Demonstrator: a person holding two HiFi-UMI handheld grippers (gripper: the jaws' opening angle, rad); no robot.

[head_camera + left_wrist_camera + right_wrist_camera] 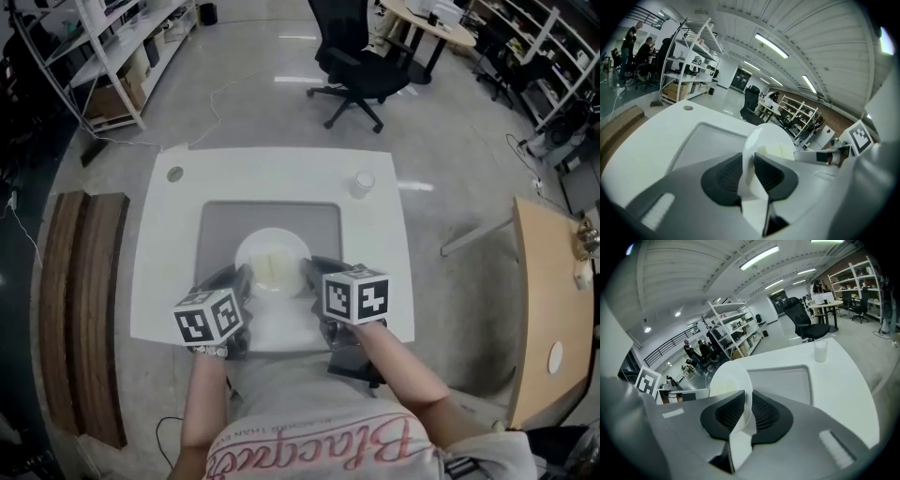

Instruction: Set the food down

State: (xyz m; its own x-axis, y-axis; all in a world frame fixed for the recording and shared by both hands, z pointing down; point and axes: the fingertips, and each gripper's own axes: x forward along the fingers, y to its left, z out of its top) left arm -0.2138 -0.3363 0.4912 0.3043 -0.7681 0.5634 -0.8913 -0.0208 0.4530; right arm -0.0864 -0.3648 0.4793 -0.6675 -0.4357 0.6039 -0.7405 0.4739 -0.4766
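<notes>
A white plate (272, 262) with a pale slab of food (274, 269) on it hangs over the near part of the grey tray (217, 228) on the white table (159, 272). My left gripper (246, 281) is shut on the plate's left rim. My right gripper (306, 273) is shut on its right rim. In the left gripper view the plate (766, 140) stands edge-on between the black pads (724, 174), with the food (780, 151) showing. In the right gripper view the plate's rim (731, 380) is pinched between the pads (764, 412).
A small white cup (362, 183) stands at the table's far right corner, also in the right gripper view as a cup (820, 350). A black office chair (361, 66) is beyond the table. Wooden benches (84, 300) lie left, shelving (112, 56) far left, a wooden desk (553, 309) right.
</notes>
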